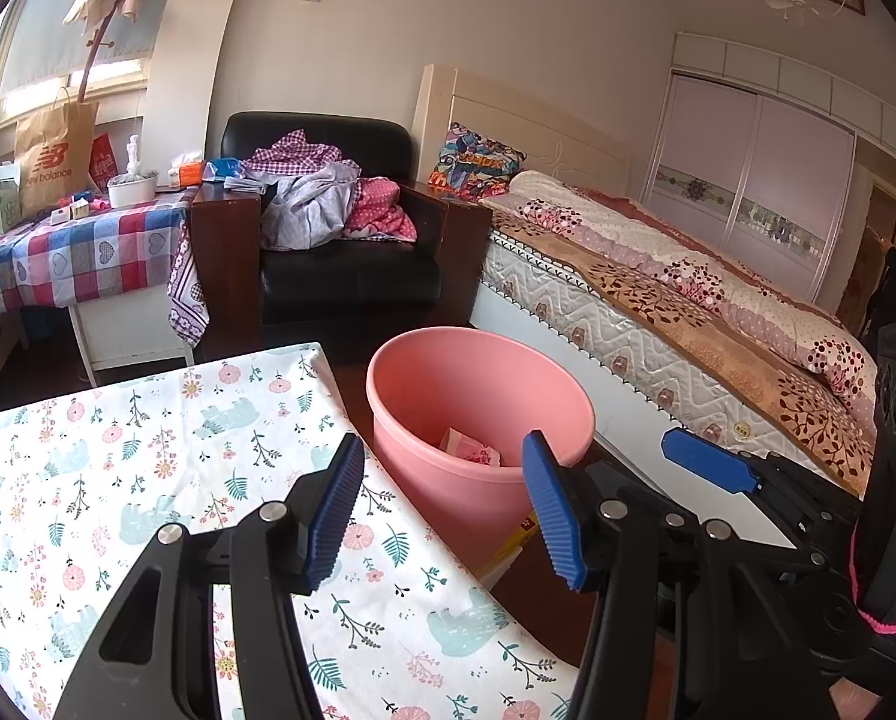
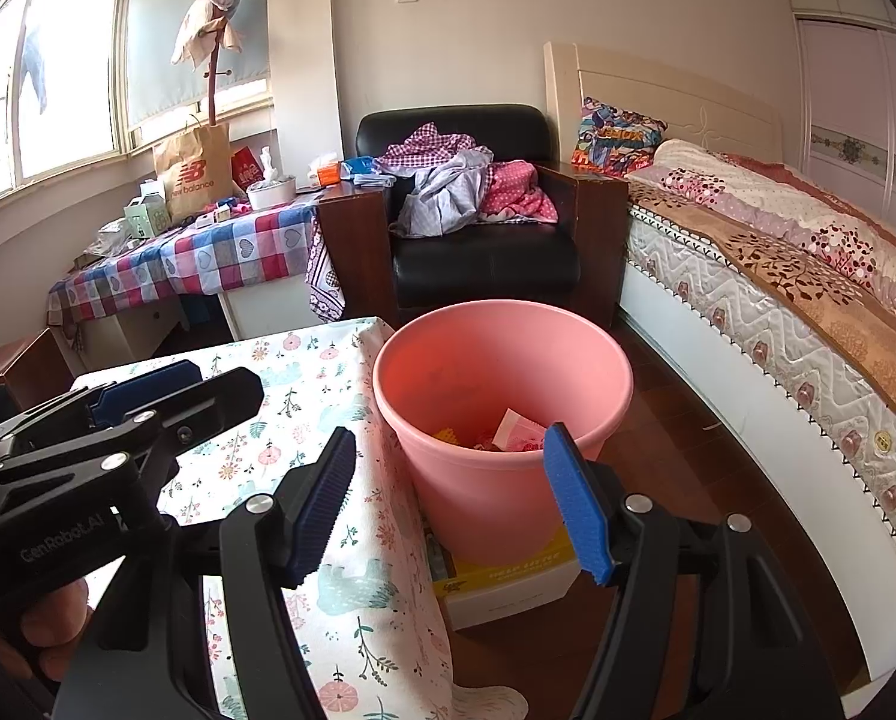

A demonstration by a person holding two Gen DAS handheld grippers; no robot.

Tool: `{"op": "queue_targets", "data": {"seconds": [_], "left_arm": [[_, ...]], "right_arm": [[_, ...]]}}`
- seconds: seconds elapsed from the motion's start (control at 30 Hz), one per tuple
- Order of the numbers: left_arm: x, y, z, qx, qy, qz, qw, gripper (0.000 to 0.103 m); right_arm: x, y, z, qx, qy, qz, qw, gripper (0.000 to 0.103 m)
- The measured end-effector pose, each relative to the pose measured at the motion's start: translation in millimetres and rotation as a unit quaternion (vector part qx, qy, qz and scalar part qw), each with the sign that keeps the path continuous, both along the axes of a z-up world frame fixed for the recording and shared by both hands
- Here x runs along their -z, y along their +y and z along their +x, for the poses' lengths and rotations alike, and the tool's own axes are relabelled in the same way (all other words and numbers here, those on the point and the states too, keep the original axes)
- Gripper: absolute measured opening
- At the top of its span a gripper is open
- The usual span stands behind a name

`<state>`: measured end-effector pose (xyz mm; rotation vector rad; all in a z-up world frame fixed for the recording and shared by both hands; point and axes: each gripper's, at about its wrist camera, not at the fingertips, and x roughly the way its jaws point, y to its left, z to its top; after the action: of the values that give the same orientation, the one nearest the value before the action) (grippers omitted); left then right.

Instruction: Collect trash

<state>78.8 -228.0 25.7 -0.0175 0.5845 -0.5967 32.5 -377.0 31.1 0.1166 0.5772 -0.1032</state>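
While both pairs of tongs hover with nothing between their blue pads, the left tongs (image 1: 442,510) stand wide apart above the edge of the floral-cloth tabletop (image 1: 148,450) and the right tongs (image 2: 454,504) gape over the pink bin (image 2: 502,372). Crumpled wrappers, the trash (image 2: 508,435), lie at the bin's bottom. It stands on a yellow and white box (image 2: 508,576) between tabletop and bed (image 2: 778,300).

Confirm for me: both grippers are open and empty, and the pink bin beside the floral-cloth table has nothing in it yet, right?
Not quite. The pink bin already holds trash, as the right wrist view shows. The rest stands: left gripper and right gripper are open and empty.
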Motion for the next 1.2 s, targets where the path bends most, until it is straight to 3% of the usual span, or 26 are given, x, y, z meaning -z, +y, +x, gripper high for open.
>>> {"op": "queue_targets", "data": {"seconds": [1.2], "left_arm": [[-3.1, -2.8, -3.1, 0.004, 0.0, 0.001, 1.0, 0.054]], "right_arm": [[-1.1, 3.6, -1.5, -0.001, 0.002, -0.001, 1.0, 0.066]]}}
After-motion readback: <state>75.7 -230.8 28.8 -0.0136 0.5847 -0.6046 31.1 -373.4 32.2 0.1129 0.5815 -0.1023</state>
